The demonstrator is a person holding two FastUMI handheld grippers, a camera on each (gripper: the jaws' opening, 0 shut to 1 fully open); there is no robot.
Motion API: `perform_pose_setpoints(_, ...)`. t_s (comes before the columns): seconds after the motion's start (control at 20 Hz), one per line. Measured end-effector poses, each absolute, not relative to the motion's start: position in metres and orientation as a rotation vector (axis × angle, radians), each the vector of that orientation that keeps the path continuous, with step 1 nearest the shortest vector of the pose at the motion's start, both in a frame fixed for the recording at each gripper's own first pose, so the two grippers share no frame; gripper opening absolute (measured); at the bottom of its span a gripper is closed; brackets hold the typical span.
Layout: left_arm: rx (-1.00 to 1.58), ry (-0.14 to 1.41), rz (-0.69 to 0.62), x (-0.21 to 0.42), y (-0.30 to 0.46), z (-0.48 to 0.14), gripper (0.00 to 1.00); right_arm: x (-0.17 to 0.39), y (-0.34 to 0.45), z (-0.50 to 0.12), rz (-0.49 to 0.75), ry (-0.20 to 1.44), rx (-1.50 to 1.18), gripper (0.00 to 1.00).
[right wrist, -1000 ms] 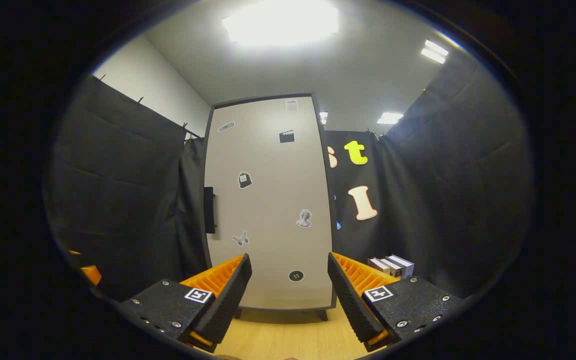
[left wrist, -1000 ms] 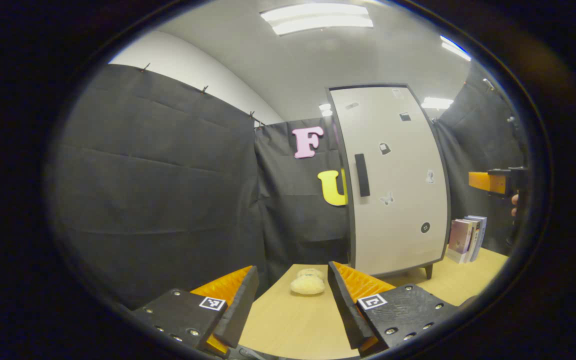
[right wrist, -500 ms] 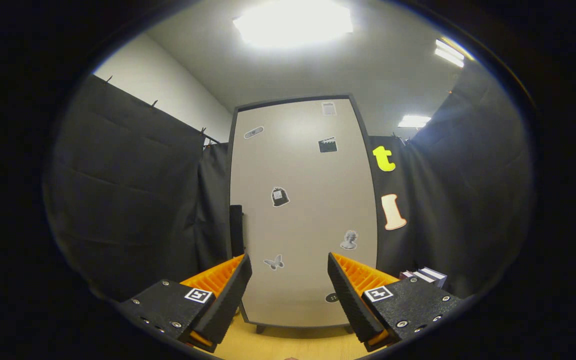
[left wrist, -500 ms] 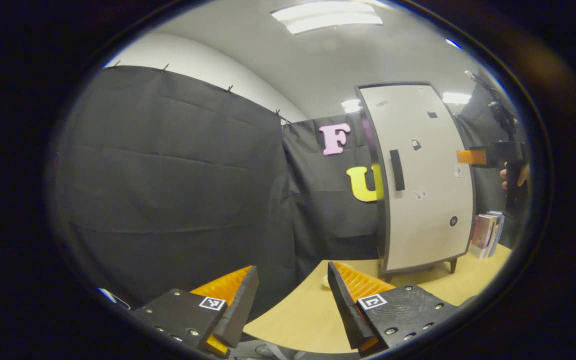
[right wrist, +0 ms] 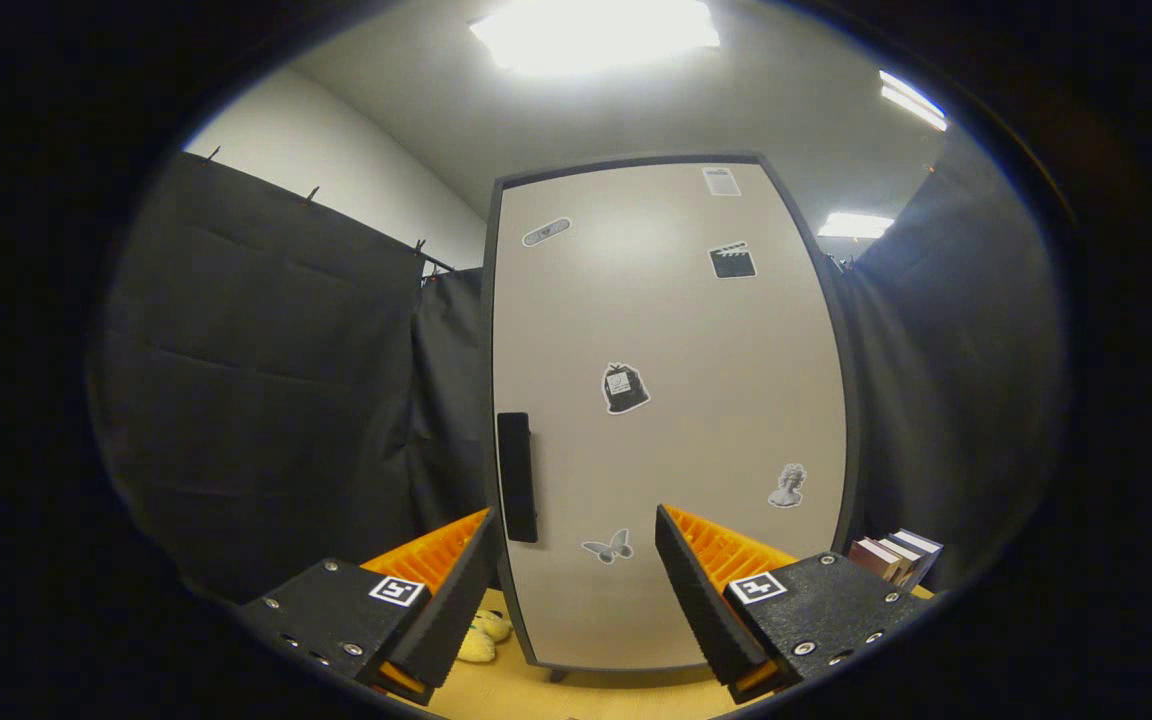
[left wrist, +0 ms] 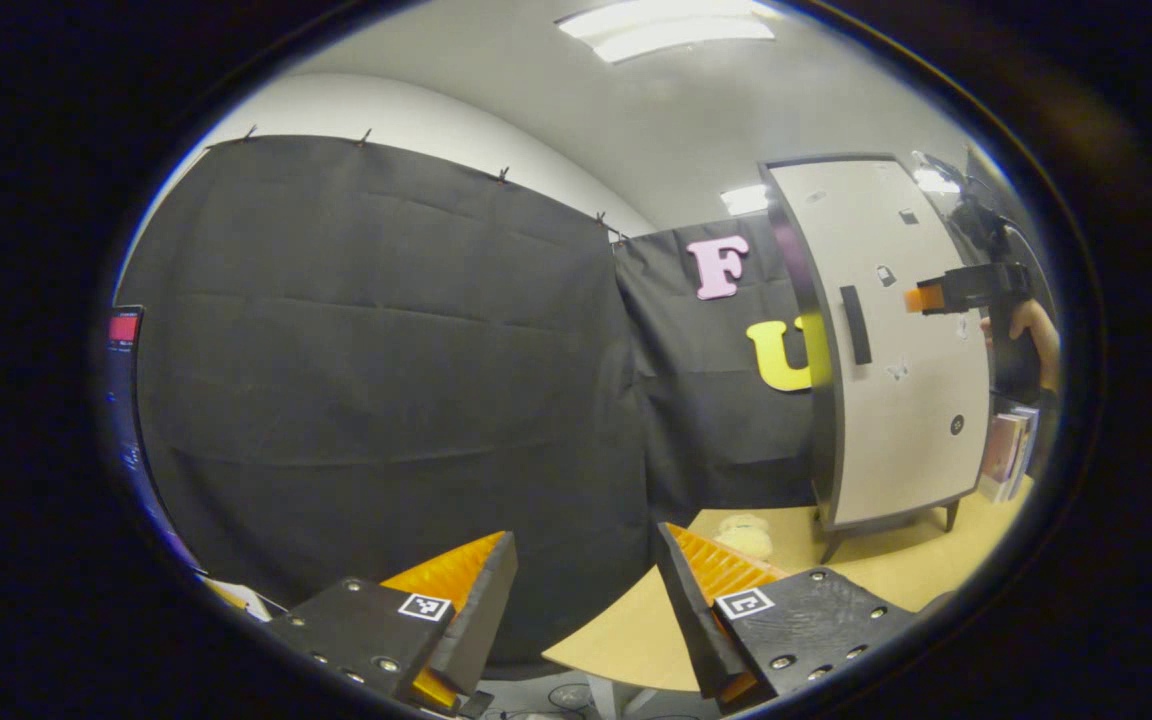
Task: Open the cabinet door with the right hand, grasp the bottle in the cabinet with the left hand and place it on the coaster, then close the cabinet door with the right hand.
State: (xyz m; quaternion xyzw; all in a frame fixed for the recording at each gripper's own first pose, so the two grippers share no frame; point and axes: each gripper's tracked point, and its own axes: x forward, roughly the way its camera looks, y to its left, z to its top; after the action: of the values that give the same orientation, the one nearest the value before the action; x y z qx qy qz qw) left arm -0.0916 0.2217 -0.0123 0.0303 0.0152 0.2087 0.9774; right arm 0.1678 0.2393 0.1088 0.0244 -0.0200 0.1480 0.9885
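Closing on the cabinet door (right wrist: 666, 420), my right gripper (right wrist: 576, 575) now nears the handle (right wrist: 516, 477); both grippers' fingers gape, empty.

Wooden table (left wrist: 866, 580), cabinet (right wrist: 676, 450), books (right wrist: 896, 555), plush toy (left wrist: 744, 537)

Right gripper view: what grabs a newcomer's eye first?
The tall beige cabinet door, shut and dotted with small stickers, stands straight ahead with its black vertical handle on its left edge. The open right gripper points at its lower half. Yellow plush toys lie on the light wooden table at the cabinet's foot.
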Motion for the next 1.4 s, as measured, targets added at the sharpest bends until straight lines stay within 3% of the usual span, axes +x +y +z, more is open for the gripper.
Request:
perform_pose_setpoints(0.55, 0.078, 0.054, 0.495, -0.111, 0.272, -0.021, 0.75, 0.229, 0.305, 0.109, 0.318, -0.007, 0.031, 0.93)
perform_pose_setpoints(0.65, 0.074, 0.057, 0.501, -0.113, 0.278, -0.024, 0.80, 0.241, 0.313, 0.106, 0.313, 0.010, 0.028, 0.92)
perform_pose_setpoints(0.85, 0.065, 0.067, 0.514, -0.113, 0.288, -0.030, 0.80, 0.264, 0.320, 0.100, 0.286, 0.038, 0.008, 0.81)
perform_pose_setpoints(1.0, 0.052, 0.074, 0.522, -0.112, 0.291, -0.034, 0.80, 0.274, 0.324, 0.093, 0.278, 0.075, 0.014, 0.64)
perform_pose_setpoints(1.15, 0.048, 0.075, 0.523, -0.114, 0.295, -0.038, 0.80, 0.280, 0.329, 0.084, 0.281, 0.120, 0.037, 0.61)
perform_pose_setpoints(1.25, 0.047, 0.076, 0.519, -0.112, 0.297, -0.039, 0.80, 0.283, 0.327, 0.079, 0.268, 0.142, 0.047, 0.54)
perform_pose_setpoints(1.35, 0.047, 0.076, 0.515, -0.113, 0.296, -0.039, 0.80, 0.282, 0.326, 0.079, 0.269, 0.155, 0.048, 0.35)
perform_pose_setpoints(1.4, 0.046, 0.075, 0.510, -0.112, 0.296, -0.038, 0.80, 0.280, 0.326, 0.080, 0.268, 0.161, 0.036, 0.31)
